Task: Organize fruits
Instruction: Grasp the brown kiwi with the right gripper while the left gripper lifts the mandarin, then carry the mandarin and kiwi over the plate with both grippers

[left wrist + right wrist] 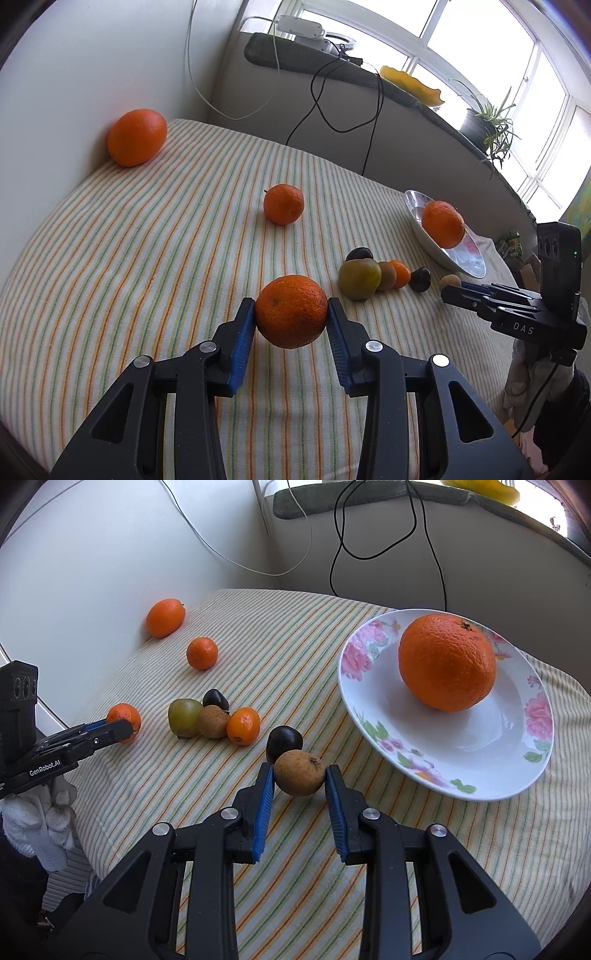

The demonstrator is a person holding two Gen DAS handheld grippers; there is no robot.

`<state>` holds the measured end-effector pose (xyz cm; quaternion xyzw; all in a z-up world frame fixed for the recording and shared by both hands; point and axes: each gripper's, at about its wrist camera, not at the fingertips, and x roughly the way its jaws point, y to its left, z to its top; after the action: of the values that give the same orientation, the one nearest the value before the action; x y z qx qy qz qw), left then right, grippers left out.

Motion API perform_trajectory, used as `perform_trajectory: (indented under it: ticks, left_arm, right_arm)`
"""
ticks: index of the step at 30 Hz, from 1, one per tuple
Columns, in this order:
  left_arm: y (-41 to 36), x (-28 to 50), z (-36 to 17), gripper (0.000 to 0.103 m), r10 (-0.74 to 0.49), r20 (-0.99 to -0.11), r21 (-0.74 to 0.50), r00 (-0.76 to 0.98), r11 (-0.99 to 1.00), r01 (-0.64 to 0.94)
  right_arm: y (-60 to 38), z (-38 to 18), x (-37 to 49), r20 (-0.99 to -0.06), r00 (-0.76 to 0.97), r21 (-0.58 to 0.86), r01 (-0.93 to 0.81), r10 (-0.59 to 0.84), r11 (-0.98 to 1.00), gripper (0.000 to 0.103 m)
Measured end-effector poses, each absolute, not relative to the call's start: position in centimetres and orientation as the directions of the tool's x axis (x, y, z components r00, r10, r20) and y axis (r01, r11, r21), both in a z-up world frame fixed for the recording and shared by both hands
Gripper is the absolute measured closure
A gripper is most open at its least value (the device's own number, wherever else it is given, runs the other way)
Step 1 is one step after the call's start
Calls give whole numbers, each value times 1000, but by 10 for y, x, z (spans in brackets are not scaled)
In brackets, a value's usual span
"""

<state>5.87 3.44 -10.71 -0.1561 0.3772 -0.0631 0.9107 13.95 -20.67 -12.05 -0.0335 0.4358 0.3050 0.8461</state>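
Note:
My left gripper (291,314) is shut on an orange (291,312) just above the striped cloth; it also shows in the right wrist view (125,722). My right gripper (299,775) is shut on a small brown fruit (299,778), seen in the left wrist view (450,282) too. A floral white plate (480,746) at the right holds one large orange (447,662). A cluster of a green fruit (184,717), a brown fruit (213,722), a small orange fruit (243,725) and two dark fruits (283,742) lies between the grippers.
Two more oranges lie farther back: one mid-table (283,204), one against the white wall (136,137). Cables (332,110) hang from the windowsill (332,70) behind the table. A potted plant (487,125) stands on the sill.

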Motion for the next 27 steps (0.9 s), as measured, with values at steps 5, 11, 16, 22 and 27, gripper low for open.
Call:
perform_trajectory:
  ticks: [5, 11, 16, 22, 27]
  left_arm:
    - [24, 62, -98, 66, -251, -651, -332, 716, 943, 29]
    - [4, 69, -86, 66, -284, -629, -331, 724, 940, 82]
    - [-13, 76, -78, 66, -317, -612, -334, 724, 934, 127]
    - [-36, 89, -72, 66, -355, -602, -329, 715, 927, 182]
    - [-54, 100, -68, 66, -382, -593, -325, 709, 919, 223]
  right_arm:
    - [-217, -112, 132, -739, 444, 226, -546, 507, 807, 74]
    - [-229, -100, 124, -717, 465, 229, -546, 519, 806, 74]
    - [-240, -91, 122, -702, 487, 228, -537, 519, 812, 74]
    - [-249, -85, 121, -692, 514, 221, -519, 508, 826, 74]
    - [-256, -84, 124, -690, 532, 207, -505, 491, 838, 74]
